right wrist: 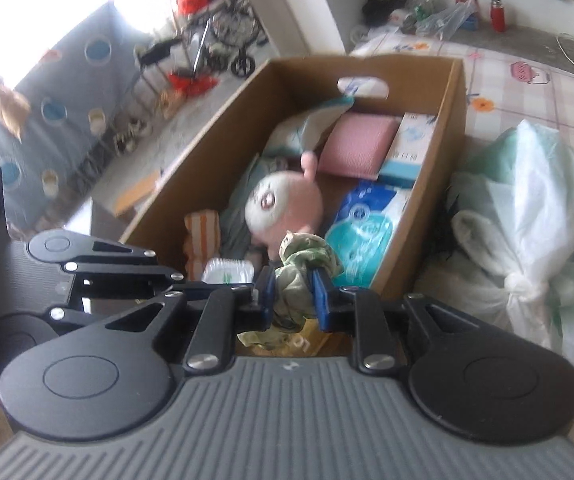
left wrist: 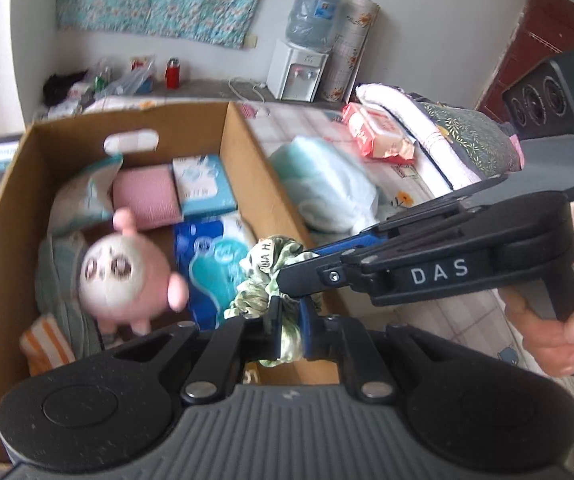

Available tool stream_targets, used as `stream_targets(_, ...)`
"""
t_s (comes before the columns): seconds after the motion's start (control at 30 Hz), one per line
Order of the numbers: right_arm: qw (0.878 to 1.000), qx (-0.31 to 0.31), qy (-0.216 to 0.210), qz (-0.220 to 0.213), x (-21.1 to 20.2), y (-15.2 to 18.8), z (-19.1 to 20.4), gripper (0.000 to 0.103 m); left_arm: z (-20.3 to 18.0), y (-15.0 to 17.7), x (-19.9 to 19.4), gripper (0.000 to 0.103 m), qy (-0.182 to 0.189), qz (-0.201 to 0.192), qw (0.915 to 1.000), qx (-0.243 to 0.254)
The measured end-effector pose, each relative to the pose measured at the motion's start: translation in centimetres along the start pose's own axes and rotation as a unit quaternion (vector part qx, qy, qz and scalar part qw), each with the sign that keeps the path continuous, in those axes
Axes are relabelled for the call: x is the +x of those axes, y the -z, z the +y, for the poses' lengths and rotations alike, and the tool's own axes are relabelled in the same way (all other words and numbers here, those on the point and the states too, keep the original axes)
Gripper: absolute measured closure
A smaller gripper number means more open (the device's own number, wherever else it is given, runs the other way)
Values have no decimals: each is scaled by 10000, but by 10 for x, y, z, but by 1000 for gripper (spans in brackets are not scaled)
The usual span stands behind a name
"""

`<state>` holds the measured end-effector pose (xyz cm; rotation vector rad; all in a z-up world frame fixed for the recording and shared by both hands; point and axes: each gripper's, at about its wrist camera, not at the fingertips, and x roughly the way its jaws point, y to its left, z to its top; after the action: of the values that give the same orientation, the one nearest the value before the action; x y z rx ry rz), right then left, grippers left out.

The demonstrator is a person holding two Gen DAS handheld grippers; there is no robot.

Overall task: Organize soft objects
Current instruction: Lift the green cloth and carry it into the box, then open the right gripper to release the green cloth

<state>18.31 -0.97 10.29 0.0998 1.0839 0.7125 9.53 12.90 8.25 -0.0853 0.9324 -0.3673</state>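
A green patterned scrunchie [left wrist: 265, 280] is pinched by both grippers over the near edge of the cardboard box [left wrist: 247, 152]. My left gripper [left wrist: 289, 326] is shut on its lower part. My right gripper [left wrist: 287, 276] comes in from the right and is shut on the same scrunchie [right wrist: 303, 272], seen in the right wrist view between its blue pads [right wrist: 321, 300]. The left gripper [right wrist: 191, 280] shows there at the left. Inside the box [right wrist: 453, 128] lie a pink plush toy [left wrist: 123, 276], a pink pad [left wrist: 145, 198], tissue packs [left wrist: 203, 186] and a blue wipes pack [left wrist: 215, 264].
The box stands on a patterned bed sheet [left wrist: 287, 120]. A pale green bundle in a plastic bag [right wrist: 527, 208] lies right of the box. A red-white packet [left wrist: 375, 132] and folded bedding [left wrist: 447, 128] lie farther right. A water dispenser [left wrist: 299, 68] stands at the wall.
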Motion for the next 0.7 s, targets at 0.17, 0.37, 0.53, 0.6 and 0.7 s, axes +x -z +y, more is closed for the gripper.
stream_targets(0.17, 9984, -329, 434, 166, 8, 13, 9, 73, 9, 21, 21, 84, 269, 320, 9988, -239)
stream_targets(0.37, 9990, -150, 411, -46, 6, 11, -5, 54, 10, 27, 26, 57, 348, 358, 9982, -345)
stream_targets(0.53, 9957, 239, 170, -875, -9, 14, -30, 34, 17, 25, 16, 30, 287, -153, 9980, -537)
stream_targets(0.6, 9892, 482, 217, -1364, -16, 17, -44, 24, 19, 25, 11, 21, 151, -449, 9968, -636)
stream_targets(0.7, 9751, 810, 556, -1988, -19, 24, -65, 23, 18, 24, 6, 14, -394, -933, 9925, -684)
